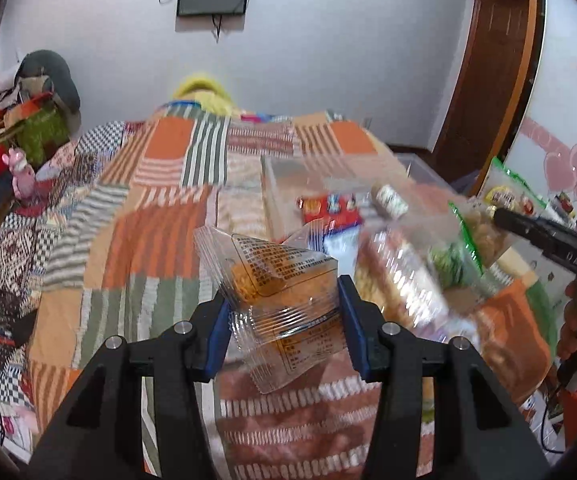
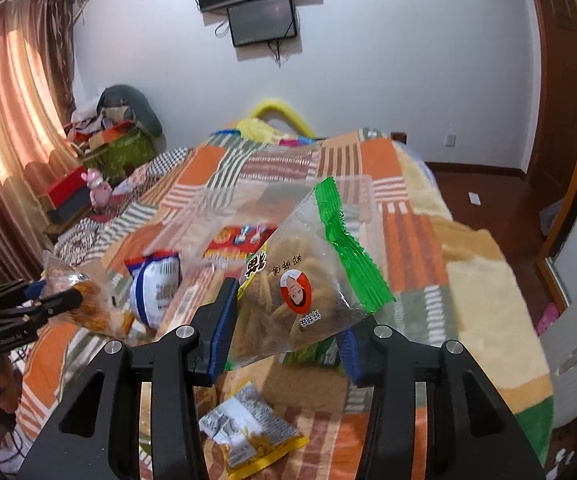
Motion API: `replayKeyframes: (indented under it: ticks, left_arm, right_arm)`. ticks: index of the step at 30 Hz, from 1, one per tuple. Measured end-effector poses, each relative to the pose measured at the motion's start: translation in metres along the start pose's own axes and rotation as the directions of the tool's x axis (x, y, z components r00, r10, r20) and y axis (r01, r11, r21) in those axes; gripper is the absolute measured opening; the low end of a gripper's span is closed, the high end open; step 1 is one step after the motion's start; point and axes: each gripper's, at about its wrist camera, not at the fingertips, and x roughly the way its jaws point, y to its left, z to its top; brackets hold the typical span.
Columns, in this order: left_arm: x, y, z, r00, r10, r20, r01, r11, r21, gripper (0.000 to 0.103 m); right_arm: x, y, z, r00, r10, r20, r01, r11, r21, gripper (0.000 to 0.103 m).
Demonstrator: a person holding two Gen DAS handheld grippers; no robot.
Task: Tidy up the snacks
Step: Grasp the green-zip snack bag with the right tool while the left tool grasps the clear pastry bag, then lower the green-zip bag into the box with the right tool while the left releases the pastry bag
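Note:
My left gripper (image 1: 284, 320) is shut on a clear bag of orange snacks (image 1: 284, 280) and holds it above the patchwork bedspread (image 1: 160, 208). My right gripper (image 2: 288, 328) is shut on a clear bag of brown biscuits with a green edge (image 2: 300, 280), held up over the bed. The right gripper and its bag also show at the right of the left wrist view (image 1: 484, 236). The left gripper with the orange bag shows at the left of the right wrist view (image 2: 76, 300). A clear plastic bin (image 2: 344, 184) stands on the bed beyond, with a red packet (image 2: 236, 244) in it.
A blue and white packet (image 2: 156, 284) and other blurred packets lie on the bed between the grippers. A yellow and white packet (image 2: 248, 432) lies below the right gripper. Boxes and clutter (image 2: 104, 148) stand at the far left by the curtain. A wooden door (image 1: 492, 60) is at right.

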Motion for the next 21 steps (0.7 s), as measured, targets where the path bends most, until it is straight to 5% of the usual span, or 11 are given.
replayKeyframes:
  ticks: [12, 21]
  left_arm:
    - [0.021, -0.018, 0.062, 0.996, -0.011, 0.094, 0.008, 0.999, 0.032, 0.049]
    - [0.077, -0.026, 0.082, 0.999, 0.005, 0.045, -0.008, 0.998, 0.057, 0.049]
  right_arm:
    - [0.010, 0.000, 0.032, 0.997, -0.011, 0.079, 0.011, 1.000, -0.002, 0.042]
    - [0.052, 0.001, 0.045, 1.000, -0.021, 0.020, 0.021, 1.000, -0.013, 0.042]
